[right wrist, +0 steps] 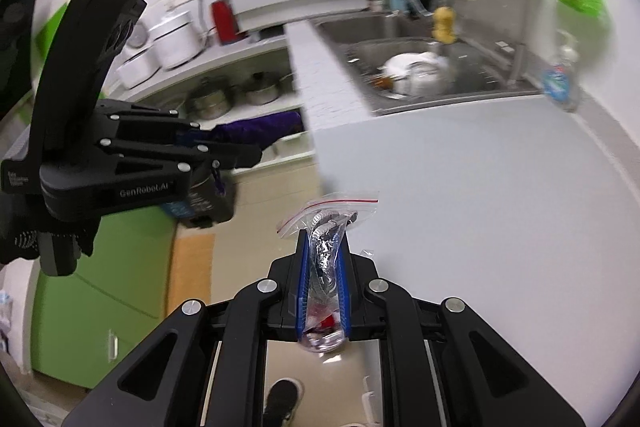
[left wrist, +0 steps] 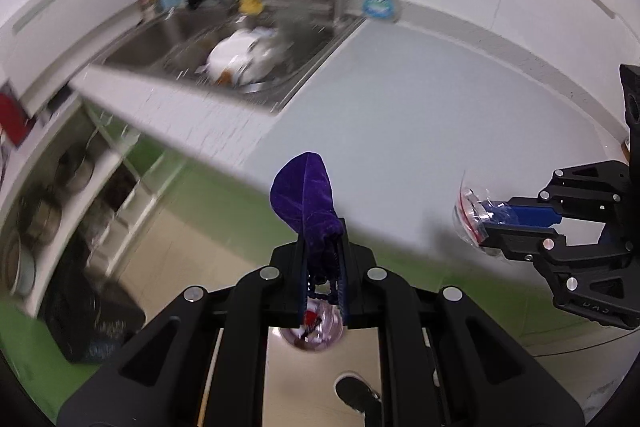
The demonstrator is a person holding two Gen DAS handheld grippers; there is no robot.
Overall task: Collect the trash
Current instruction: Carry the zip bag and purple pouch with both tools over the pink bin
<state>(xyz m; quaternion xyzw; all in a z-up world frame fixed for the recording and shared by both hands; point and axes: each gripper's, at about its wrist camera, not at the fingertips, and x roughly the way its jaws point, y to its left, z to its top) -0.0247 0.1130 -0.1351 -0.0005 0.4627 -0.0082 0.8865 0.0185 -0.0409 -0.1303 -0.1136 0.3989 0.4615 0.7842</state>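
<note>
Carrying both pieces of trash away from the surface (left wrist: 420, 99) was the step I judged myself to be in, and doing it well meant keeping both grips firm until a bin was under them. The pale surface filled the view from about twelve to three o'clock in both wrist cameras, bare where I could see it, with the sink (left wrist: 240, 59) of dishes up at eleven o'clock. Below its edge ran the floor (left wrist: 180, 247), and a dark bag-like shape (left wrist: 92, 323) sat low at eight o'clock in the left view; whether that was the bin I could not tell through the blur.

My left gripper (left wrist: 324, 259) was clamped on the neck of a purple velvet pouch (left wrist: 306, 195), whose body stood up past the fingertips toward twelve o'clock. My right gripper (right wrist: 324, 259) was pinched together on a clear zip bag (right wrist: 328, 223) with a red seal strip and crumpled foil inside, its top flaring out ahead.

The zip bag was slick and held only by its middle, so I reckoned it the likelier to slip. I would have kept the two grippers well apart, and opened each only once directly above the bin mouth.
</note>
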